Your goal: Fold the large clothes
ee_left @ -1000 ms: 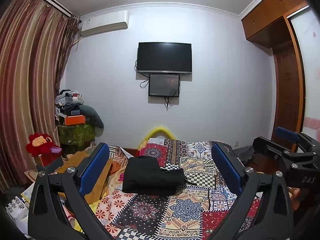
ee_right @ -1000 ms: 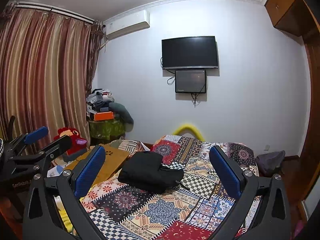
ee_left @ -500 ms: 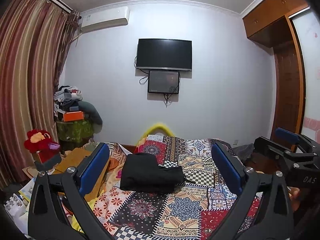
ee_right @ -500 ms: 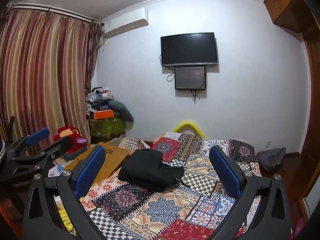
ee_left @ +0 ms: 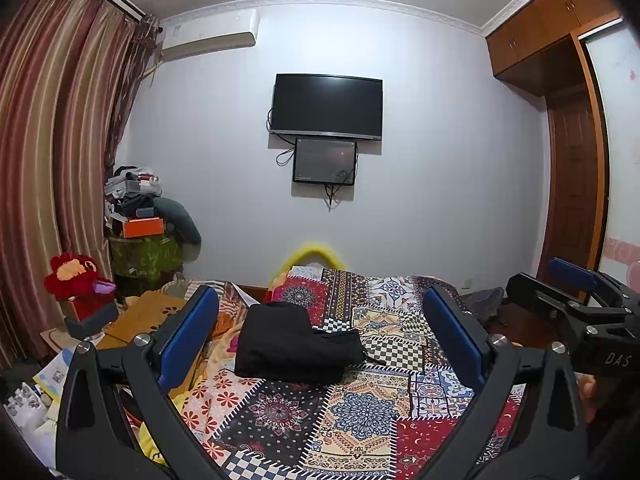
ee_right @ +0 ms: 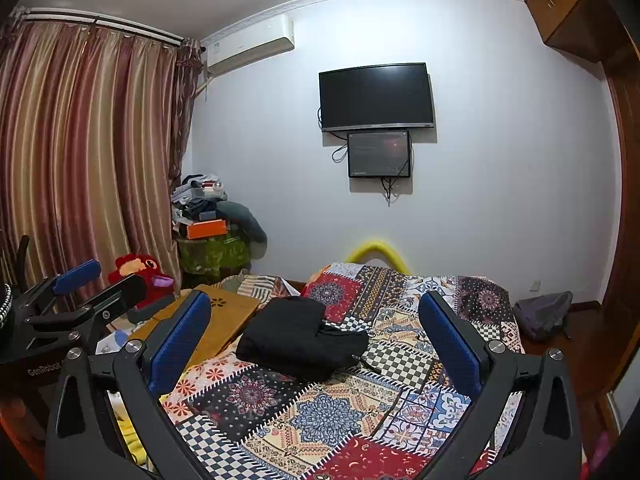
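A black garment (ee_left: 294, 342) lies folded into a compact bundle on the patchwork bedspread (ee_left: 360, 412); it also shows in the right wrist view (ee_right: 298, 340). My left gripper (ee_left: 320, 328) is open and empty, held above the near part of the bed, well short of the bundle. My right gripper (ee_right: 316, 330) is open and empty too, at a like distance. Each gripper shows at the edge of the other's view: the right one (ee_left: 576, 300) at right, the left one (ee_right: 76, 284) at left.
A TV (ee_left: 326, 108) and a small screen hang on the far wall. Left of the bed are a wooden board (ee_right: 216, 320), a red plush toy (ee_left: 78, 280) and a piled stand (ee_left: 140, 224). A grey bag (ee_right: 542, 312) lies on the floor at right, by the wardrobe.
Both views have tilted slightly upward; the bundle and bed sit a little lower in frame. The garment itself has not moved and both grippers stay open.
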`<state>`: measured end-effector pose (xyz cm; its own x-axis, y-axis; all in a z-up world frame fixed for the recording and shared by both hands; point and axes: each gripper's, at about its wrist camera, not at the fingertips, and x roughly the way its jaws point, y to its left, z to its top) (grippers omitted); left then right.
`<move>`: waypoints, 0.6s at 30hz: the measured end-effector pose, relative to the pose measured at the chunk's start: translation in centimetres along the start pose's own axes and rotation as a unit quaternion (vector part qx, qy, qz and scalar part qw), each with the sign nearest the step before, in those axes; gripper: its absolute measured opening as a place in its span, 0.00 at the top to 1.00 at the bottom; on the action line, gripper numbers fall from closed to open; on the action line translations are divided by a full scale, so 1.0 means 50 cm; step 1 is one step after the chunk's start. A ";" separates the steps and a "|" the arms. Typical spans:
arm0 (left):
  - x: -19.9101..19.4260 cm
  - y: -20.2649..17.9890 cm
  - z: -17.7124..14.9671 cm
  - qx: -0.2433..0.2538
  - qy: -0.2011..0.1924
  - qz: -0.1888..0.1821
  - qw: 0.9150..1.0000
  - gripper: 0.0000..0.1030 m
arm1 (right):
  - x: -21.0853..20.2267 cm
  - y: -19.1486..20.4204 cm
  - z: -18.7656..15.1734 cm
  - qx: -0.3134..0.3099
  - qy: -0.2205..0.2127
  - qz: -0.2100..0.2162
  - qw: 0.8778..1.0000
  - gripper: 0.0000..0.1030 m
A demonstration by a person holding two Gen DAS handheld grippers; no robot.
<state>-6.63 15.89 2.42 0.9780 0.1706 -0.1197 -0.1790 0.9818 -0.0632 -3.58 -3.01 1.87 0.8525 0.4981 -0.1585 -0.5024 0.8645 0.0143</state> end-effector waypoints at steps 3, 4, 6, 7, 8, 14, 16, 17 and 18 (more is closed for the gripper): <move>0.004 0.000 -0.001 -0.002 0.003 -0.001 1.000 0.00 | 0.001 -0.002 -0.003 0.001 0.000 -0.002 1.000 0.00; 0.004 0.001 -0.002 -0.002 0.003 -0.002 1.000 0.00 | 0.001 -0.002 -0.001 0.002 0.000 -0.002 1.000 0.00; 0.008 0.001 -0.003 -0.002 0.005 -0.002 1.000 0.00 | 0.003 -0.004 -0.004 0.003 0.001 -0.003 1.000 0.00; 0.009 0.000 -0.004 -0.002 0.005 -0.003 1.000 0.00 | 0.003 -0.006 -0.003 0.004 0.001 -0.004 1.000 0.00; 0.010 0.000 -0.005 -0.002 0.007 -0.004 1.000 0.00 | 0.004 -0.007 -0.004 0.005 0.001 -0.004 1.000 0.00; 0.022 -0.002 -0.008 -0.003 0.023 -0.018 1.000 0.00 | 0.006 -0.011 -0.006 0.010 0.002 -0.005 1.000 0.00; 0.026 -0.002 -0.010 -0.006 0.026 -0.017 1.000 0.00 | 0.007 -0.013 -0.008 0.011 0.003 -0.007 1.000 0.00; 0.027 -0.001 -0.011 -0.007 0.027 -0.017 0.999 0.00 | 0.008 -0.013 -0.008 0.012 0.004 -0.007 1.000 0.00; 0.028 -0.001 -0.012 -0.008 0.028 -0.017 0.999 0.00 | 0.007 -0.015 -0.009 0.012 0.004 -0.007 1.000 0.00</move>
<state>-5.32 16.02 1.67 0.9763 0.1314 -0.1721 -0.1474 0.9855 -0.0839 -2.96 -3.50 1.35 0.8583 0.4851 -0.1674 -0.4863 0.8730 0.0366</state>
